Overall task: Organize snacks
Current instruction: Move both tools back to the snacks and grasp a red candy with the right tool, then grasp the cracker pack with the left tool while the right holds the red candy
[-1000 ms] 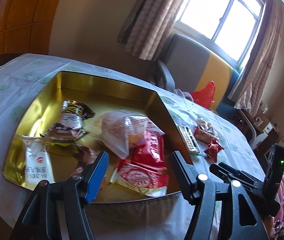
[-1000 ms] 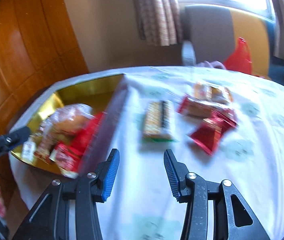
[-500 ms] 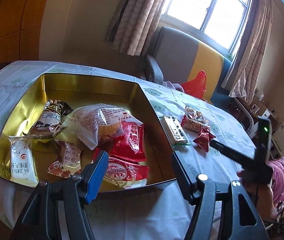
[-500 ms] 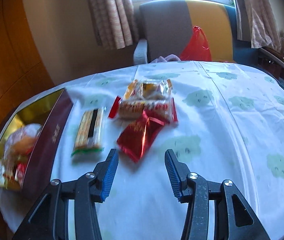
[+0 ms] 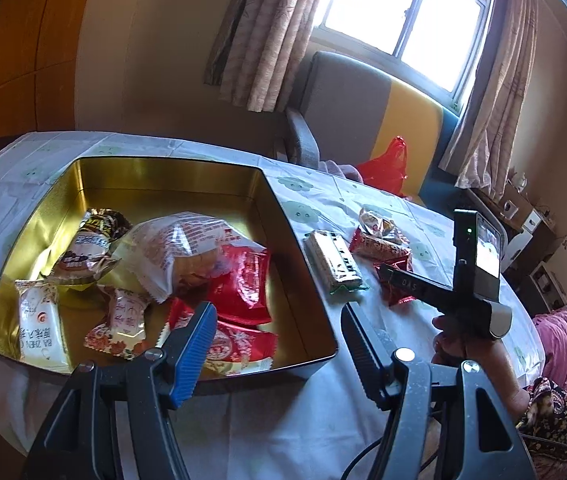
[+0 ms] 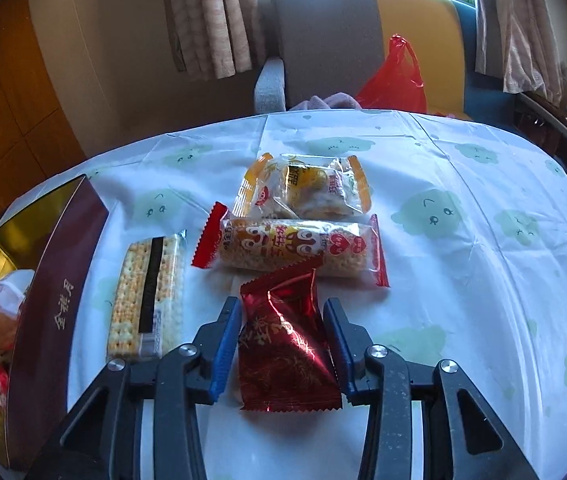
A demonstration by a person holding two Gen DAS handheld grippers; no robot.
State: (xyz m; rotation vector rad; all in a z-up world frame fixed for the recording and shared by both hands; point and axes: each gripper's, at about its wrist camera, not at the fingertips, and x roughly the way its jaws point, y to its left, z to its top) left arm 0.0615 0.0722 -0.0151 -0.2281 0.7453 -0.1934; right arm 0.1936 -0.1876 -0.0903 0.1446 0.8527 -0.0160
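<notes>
We are closing our right gripper (image 6: 282, 340) around the dark red foil packet (image 6: 283, 344) lying on the surface (image 6: 463, 280). Our left gripper (image 5: 277, 342) is hanging spread and empty over the gold tin (image 5: 163, 184).

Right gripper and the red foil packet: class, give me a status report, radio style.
Right gripper closing around red foil packet, pads not yet pressing. Left gripper open, empty, over gold tin. Three snacks left on tablecloth; path clear.

Glossy gold metal tin (image 5: 171, 184); shiny red foil packet (image 6: 287, 344); matt tablecloth (image 6: 483, 280).
</notes>
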